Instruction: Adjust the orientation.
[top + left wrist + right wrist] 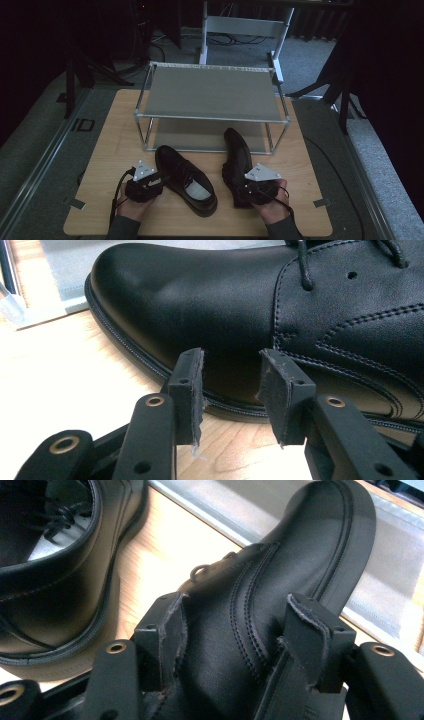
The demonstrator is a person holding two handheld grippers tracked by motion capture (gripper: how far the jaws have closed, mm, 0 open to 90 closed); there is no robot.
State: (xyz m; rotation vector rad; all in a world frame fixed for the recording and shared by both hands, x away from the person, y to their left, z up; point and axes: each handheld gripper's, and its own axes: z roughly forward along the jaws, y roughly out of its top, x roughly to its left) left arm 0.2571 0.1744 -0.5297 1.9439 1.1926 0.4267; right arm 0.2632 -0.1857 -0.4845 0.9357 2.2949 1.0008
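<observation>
The right gripper (235, 645) is straddling the right black shoe (236, 162), which is lying on its side before the rack (210, 92), jaws wide. The left gripper (232, 392) is waiting open beside the left shoe (250, 315). Next, I think, a firm close, then lifting it onto the shelf.

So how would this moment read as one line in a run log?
left tongs: open, beside left shoe | right tongs: around right shoe, tipped sideways | rack: behind, shelves bare
</observation>
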